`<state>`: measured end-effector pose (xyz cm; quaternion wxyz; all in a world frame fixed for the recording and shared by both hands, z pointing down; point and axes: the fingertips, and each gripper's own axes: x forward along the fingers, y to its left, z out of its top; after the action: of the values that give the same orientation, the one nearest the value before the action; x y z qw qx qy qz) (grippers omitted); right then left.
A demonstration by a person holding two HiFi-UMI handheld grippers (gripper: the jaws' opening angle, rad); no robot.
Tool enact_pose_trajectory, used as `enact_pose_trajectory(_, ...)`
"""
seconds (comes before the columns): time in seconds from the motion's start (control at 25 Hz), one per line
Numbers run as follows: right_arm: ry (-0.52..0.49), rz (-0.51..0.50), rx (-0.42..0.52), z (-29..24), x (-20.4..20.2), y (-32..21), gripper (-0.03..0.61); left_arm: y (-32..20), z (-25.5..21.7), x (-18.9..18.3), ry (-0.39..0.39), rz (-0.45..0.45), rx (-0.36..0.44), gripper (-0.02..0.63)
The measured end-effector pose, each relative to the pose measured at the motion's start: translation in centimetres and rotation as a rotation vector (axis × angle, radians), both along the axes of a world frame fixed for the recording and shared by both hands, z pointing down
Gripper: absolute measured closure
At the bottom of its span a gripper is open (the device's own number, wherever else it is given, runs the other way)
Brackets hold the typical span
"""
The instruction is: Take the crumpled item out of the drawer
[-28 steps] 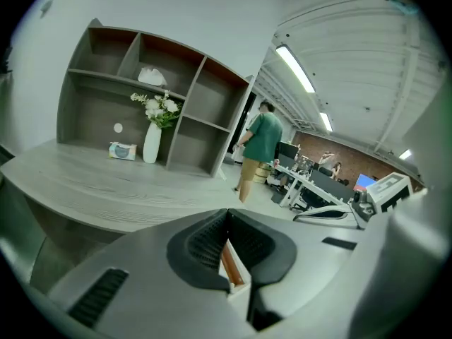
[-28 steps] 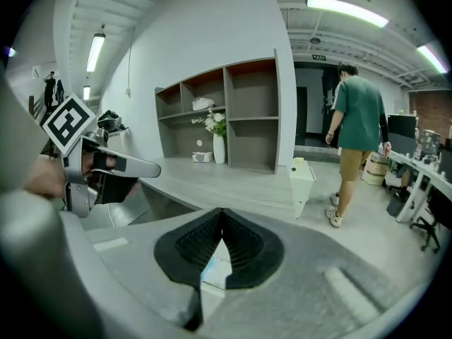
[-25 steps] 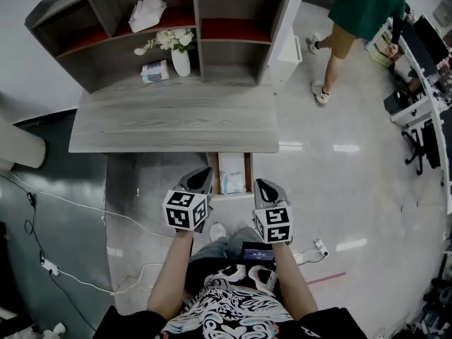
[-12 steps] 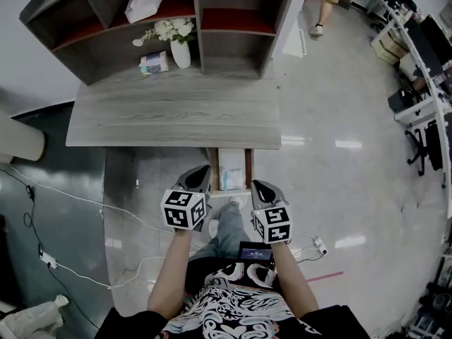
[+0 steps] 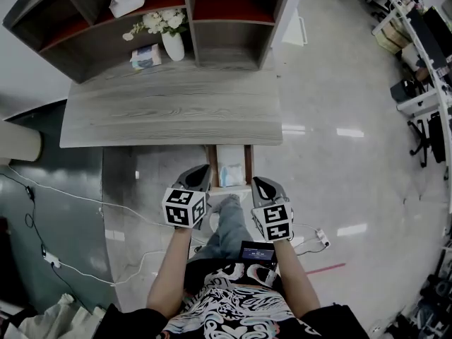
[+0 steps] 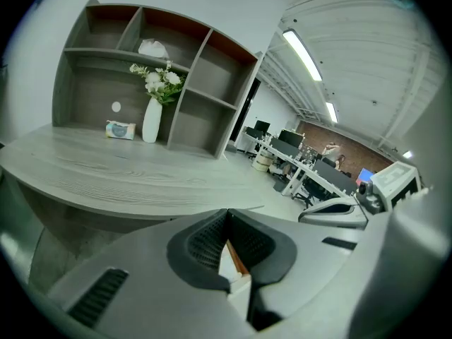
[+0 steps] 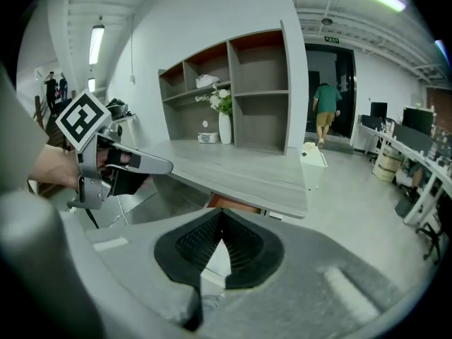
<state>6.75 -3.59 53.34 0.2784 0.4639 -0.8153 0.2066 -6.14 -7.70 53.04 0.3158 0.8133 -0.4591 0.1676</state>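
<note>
I'm holding both just at the near end of the open drawer (image 5: 210,162) — left gripper (image 5: 198,174) and right gripper (image 5: 263,187), tips pinched together on nothing. The crumpled item (image 5: 231,176) lies inside the drawer, between them — untouched.

The desk (image 5: 169,111) and drawer (image 5: 248,164) are matt wood, the floor (image 5: 339,168) glossy.

A grey wooden desk (image 5: 169,111) carries a shelf unit (image 5: 229,44) sheltering 1 white vase (image 5: 173,46) of flowers and a small packet (image 5: 144,56) (tissues, perhaps). Its open drawer (image 5: 211,162) holds a pale crumpled item (image 5: 230,176).
</note>
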Motion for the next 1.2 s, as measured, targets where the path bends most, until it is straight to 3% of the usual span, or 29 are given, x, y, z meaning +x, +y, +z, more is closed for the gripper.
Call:
enact_pose_trajectory(0.16,0.020,-0.047,-0.017,0.6,-0.8,-0.2,0.574,0.0,1.9,-0.4,-0.024,0.005,-0.039,0.607)
enact_pose_trajectory(0.4,0.144,-0.163,-0.105,5.1,-1.1,0.3,0.572,0.5,5.0,0.4,-0.040,0.023,-0.096,0.606)
enact_pose_trajectory(0.68,0.138,-0.183,-0.166,8.4,-1.3,0.1,0.574,1.9,8.3,0.5,-0.098,0.074,-0.160,0.607)
enact_pose_trajectory(1.2,0.163,-0.252,-0.244,12.7,-2.4,-0.7,0.572,3.6,13.9,0.0,-0.131,0.099,-0.295,0.606)
